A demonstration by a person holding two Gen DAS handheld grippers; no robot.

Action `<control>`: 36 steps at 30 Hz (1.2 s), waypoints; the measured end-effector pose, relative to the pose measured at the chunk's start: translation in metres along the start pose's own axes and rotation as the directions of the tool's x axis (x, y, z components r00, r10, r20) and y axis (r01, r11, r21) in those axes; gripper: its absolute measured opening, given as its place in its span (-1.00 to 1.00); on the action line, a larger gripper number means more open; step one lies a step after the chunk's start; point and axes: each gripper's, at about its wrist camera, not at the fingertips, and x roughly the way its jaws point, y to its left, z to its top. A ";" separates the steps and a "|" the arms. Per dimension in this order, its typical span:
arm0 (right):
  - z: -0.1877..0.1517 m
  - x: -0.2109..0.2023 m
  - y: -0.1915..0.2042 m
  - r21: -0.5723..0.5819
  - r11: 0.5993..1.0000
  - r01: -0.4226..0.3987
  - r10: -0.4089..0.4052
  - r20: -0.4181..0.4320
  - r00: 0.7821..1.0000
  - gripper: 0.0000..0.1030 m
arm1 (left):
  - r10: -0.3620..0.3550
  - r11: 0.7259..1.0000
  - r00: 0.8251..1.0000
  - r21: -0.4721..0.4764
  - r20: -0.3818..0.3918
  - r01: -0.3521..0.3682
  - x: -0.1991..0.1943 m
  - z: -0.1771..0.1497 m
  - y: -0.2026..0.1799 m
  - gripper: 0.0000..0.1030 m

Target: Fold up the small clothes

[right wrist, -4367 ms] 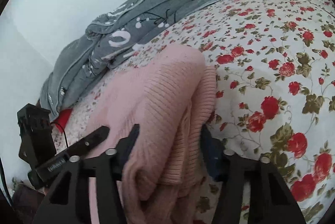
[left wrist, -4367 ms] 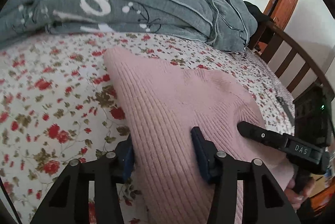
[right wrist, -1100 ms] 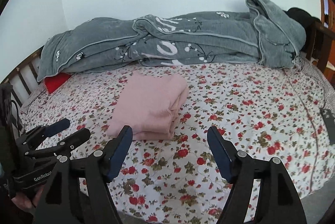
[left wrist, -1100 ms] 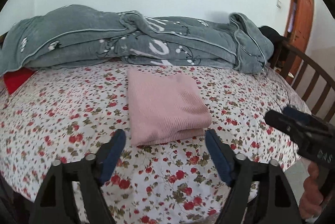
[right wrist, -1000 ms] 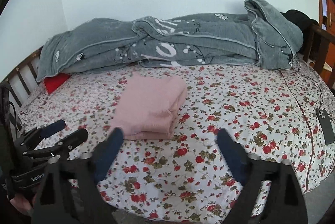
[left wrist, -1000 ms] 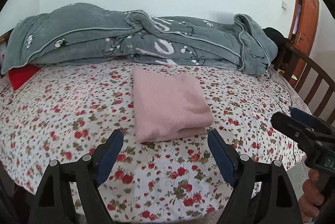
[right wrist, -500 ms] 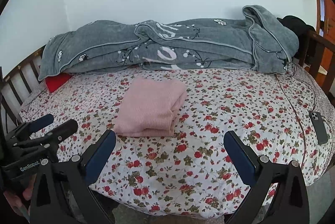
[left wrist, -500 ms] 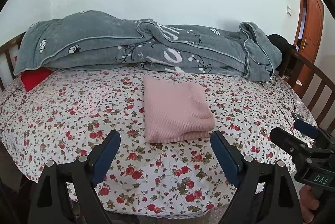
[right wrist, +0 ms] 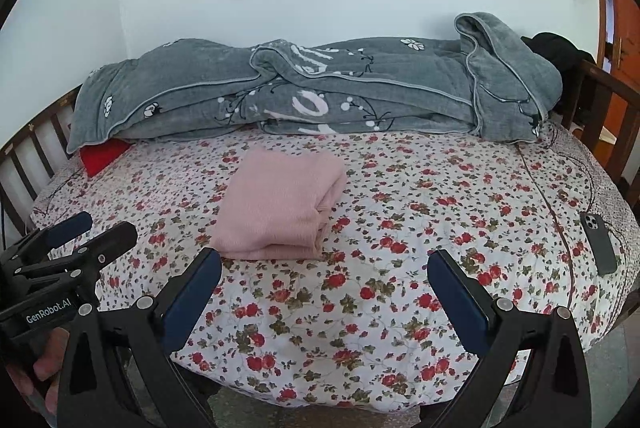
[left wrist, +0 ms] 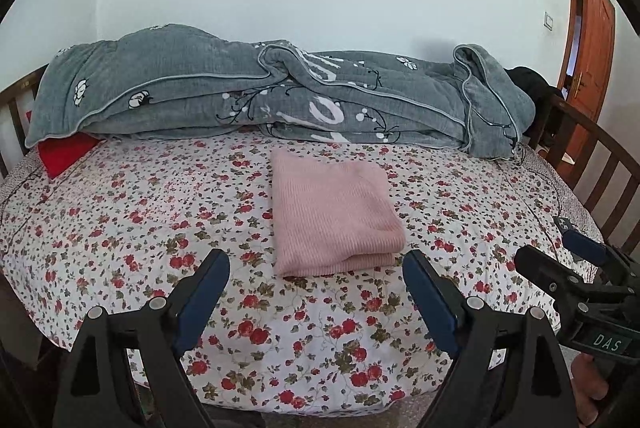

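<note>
A pink knit garment (left wrist: 332, 211) lies folded into a neat rectangle on the floral bed sheet (left wrist: 140, 211); it also shows in the right wrist view (right wrist: 280, 203). My left gripper (left wrist: 316, 268) is open and empty, held back from the near edge of the bed. My right gripper (right wrist: 324, 268) is open and empty, also back from the bed edge. Each gripper shows in the other's view: the right one (left wrist: 560, 260) at the right, the left one (right wrist: 96, 232) at the left.
A rumpled grey quilt (left wrist: 260, 95) lies along the wall. A red cushion (left wrist: 66, 151) sits at the far left. A phone (right wrist: 598, 242) with a cable lies near the bed's right edge. Wooden rails (left wrist: 600, 163) border the bed; a door (left wrist: 588, 23) stands at right.
Both grippers let go of the pink garment and pulled back from the bed, opening wide. The garment stays folded on the sheet.
</note>
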 end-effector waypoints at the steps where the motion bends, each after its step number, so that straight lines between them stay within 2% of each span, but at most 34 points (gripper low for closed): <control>1: 0.000 0.000 0.000 0.003 1.000 0.000 0.000 -0.001 1.000 0.96 | 0.002 1.000 1.000 0.001 0.000 -0.002 0.000 0.000 0.000 0.71; 36: -0.001 0.004 0.001 0.015 1.000 -0.006 0.007 -0.009 1.000 0.96 | 0.009 1.000 1.000 -0.011 -0.006 -0.009 0.003 -0.003 0.001 0.71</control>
